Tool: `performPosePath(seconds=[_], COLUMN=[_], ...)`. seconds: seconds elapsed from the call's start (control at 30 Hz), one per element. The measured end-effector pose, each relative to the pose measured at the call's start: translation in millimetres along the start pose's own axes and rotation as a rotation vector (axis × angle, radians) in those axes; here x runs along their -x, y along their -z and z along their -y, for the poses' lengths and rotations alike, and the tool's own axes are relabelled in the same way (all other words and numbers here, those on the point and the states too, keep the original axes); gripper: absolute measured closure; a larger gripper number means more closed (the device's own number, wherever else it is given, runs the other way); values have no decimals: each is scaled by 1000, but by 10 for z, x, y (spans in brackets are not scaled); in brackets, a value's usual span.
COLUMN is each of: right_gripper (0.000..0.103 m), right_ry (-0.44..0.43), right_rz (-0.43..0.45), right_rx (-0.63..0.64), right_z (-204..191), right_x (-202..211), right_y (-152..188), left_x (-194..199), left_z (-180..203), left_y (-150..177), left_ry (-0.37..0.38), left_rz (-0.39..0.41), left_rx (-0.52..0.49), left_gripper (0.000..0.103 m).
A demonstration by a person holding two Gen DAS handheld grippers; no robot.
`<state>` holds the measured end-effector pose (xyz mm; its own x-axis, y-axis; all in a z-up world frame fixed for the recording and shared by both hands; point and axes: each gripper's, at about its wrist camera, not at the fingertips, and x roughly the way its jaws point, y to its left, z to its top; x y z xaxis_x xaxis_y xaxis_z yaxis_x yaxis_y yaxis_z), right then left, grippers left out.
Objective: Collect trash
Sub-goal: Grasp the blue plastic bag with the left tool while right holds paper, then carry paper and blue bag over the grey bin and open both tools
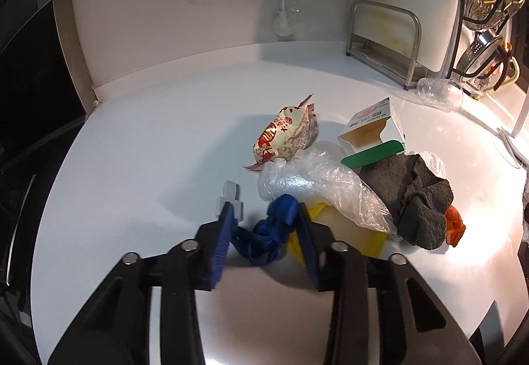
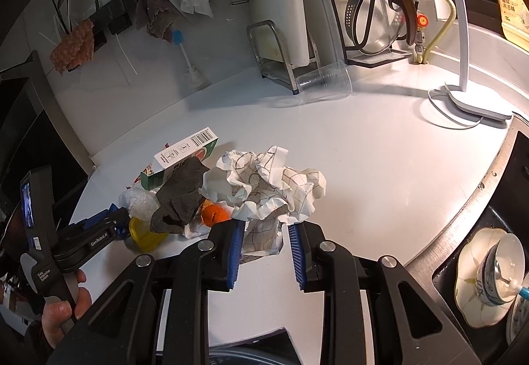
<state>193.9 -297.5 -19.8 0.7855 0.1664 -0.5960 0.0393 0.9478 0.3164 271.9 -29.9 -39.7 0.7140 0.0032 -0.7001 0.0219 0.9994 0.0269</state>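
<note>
White counter (image 2: pixel 380 166): crumpled paper (image 2: pixel 264 186) (right view only).

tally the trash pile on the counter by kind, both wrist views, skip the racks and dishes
Paper and card: 2, the crumpled paper and the open carton
Plastic film and wrappers: 2, the snack wrapper and the clear plastic bag
Fabric: 2, the grey cloth and the blue strap
Peel: 1, the orange peel
Hard plastic: 1, the yellow piece
Total: 8
</note>
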Motion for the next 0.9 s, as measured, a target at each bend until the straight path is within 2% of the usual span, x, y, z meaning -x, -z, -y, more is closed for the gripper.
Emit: performPosePath(seconds=[0.03,0.13,0.23,0.5,0.77,0.9], right_gripper=[78,78,78,78,78,78], right_ry=[0,1,13,50,79,92], right_rz=[0,0,-1,14,0,-13], right_rx=[0,1,5,8,-47,-63], right_z=[1,2,0,-51,-152,-227], right_x=[1,4,21,315,822,1069], right_y=[0,2,33,265,894,1268], left_x=[2,52,184,751,1402,1590], left_z=[-17,-89,-164,-315,-181,-49], left_y=[5,27,63,205,653,921], left_ry=[11,42,42,68,115,163], left_rz=[-2,7,38,88,140,126], left_rx=[9,34,39,1,-74,-101], left_gripper=[89,90,91,91,91,91])
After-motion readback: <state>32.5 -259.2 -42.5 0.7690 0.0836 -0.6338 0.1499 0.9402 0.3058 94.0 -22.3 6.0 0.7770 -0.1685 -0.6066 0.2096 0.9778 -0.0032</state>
